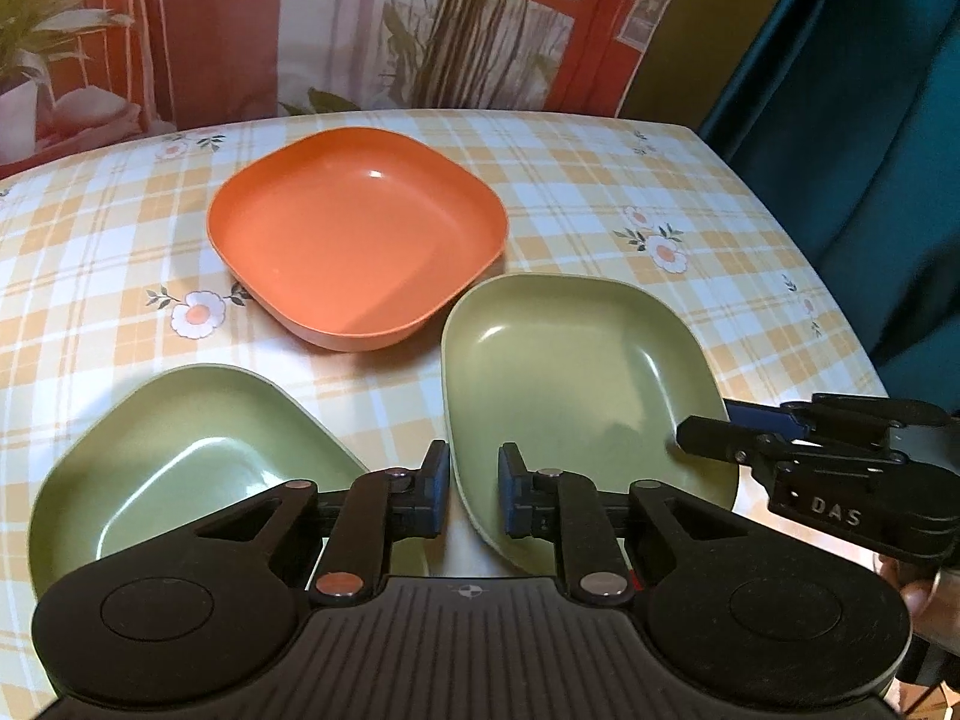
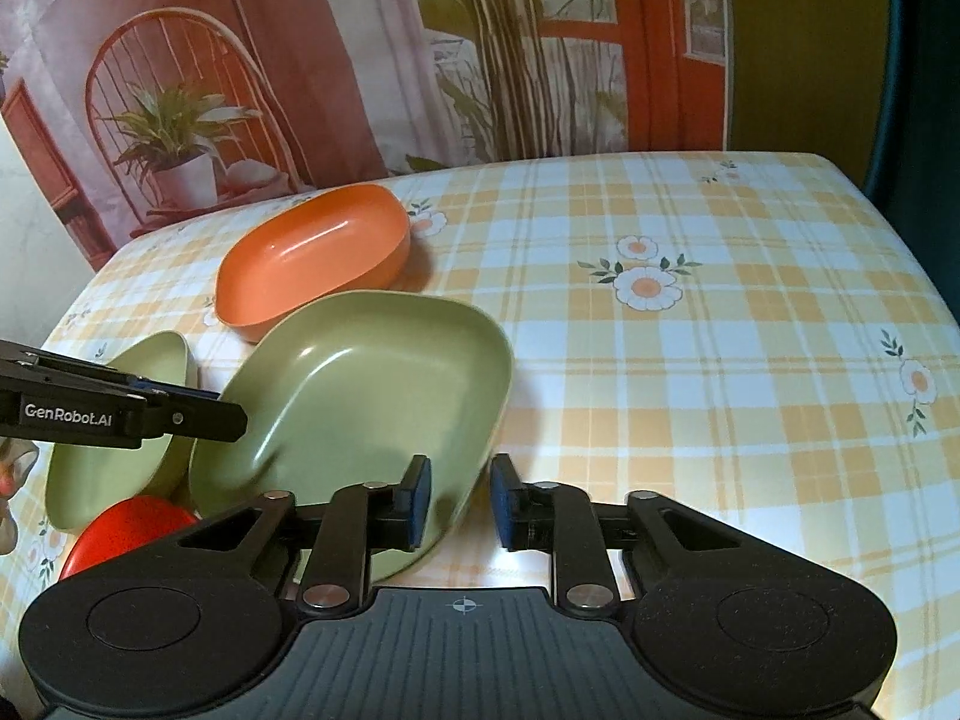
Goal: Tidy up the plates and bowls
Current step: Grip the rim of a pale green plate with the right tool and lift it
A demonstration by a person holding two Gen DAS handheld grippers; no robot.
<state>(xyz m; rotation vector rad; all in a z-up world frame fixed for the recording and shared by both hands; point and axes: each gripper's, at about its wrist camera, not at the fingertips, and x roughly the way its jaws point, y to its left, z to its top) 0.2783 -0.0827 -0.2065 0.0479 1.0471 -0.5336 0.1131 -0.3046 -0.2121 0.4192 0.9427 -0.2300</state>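
A shallow green plate point(image 1: 576, 384) lies on the checked tablecloth, and both grippers hold it by opposite edges. My left gripper point(image 1: 474, 480) is shut on its left rim, one pad inside the wall and one outside. My right gripper point(image 2: 461, 498) is shut on the right rim of the same green plate point(image 2: 372, 384) in the same way. Beyond it sits an orange bowl point(image 1: 354, 246), empty and upright. A deeper green bowl point(image 1: 198, 462) stands just left of the plate. A red dish point(image 2: 126, 528) shows partly at the near left.
The table point(image 2: 690, 396) has bare cloth on its right half up to the far and right edges. A printed curtain point(image 2: 360, 60) hangs behind the table, and a dark teal drape point(image 1: 840, 120) to the right. A person's hand point(image 1: 918, 600) holds the right gripper.
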